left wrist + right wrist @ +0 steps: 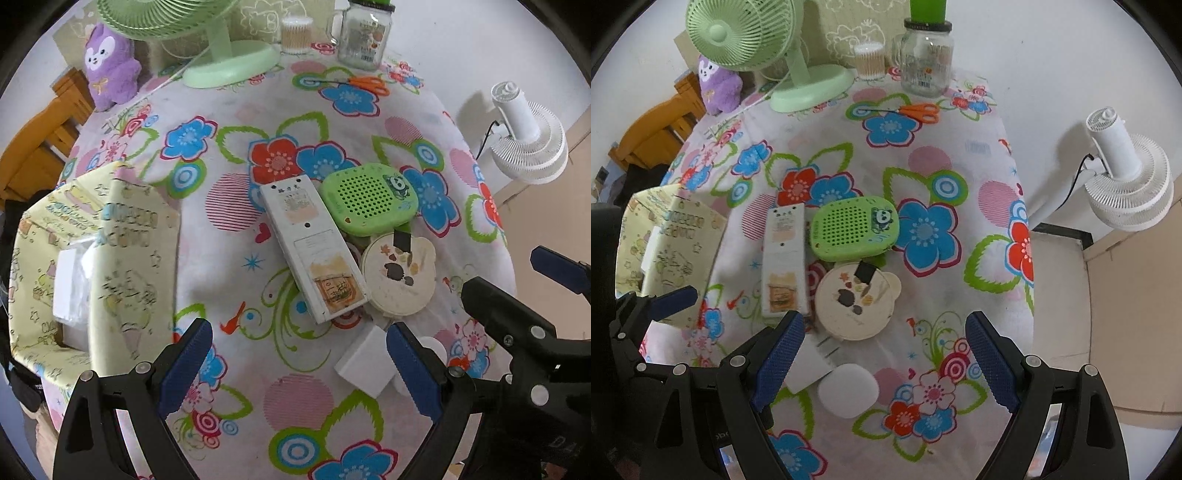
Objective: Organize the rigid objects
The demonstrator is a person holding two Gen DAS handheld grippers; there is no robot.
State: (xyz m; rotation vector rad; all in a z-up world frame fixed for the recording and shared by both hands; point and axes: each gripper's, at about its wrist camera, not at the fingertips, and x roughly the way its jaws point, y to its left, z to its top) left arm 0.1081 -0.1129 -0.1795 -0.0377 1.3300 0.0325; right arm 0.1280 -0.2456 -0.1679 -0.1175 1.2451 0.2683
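Note:
A cluster lies mid-table on the flowered cloth: a long white box (314, 247), a green perforated case with a panda (369, 199), a round cream lid (399, 277) and a white block (364, 363). My left gripper (301, 369) hangs open above the cloth, and the white block sits just inside its right finger, untouched. In the right wrist view, my right gripper (886, 365) is open over a white rounded pad (848, 389). The white block (809, 369) lies by its left finger. A yellow patterned fabric bin (122, 240) stands at the table's left.
At the back stand a green desk fan (798, 74), a purple plush (718, 88), a glass jar (927, 59), a cotton-swab tub (868, 61) and orange scissors (919, 110). A white fan (1126, 177) stands beyond the table's right edge, and a wooden chair (40, 144) beyond its left.

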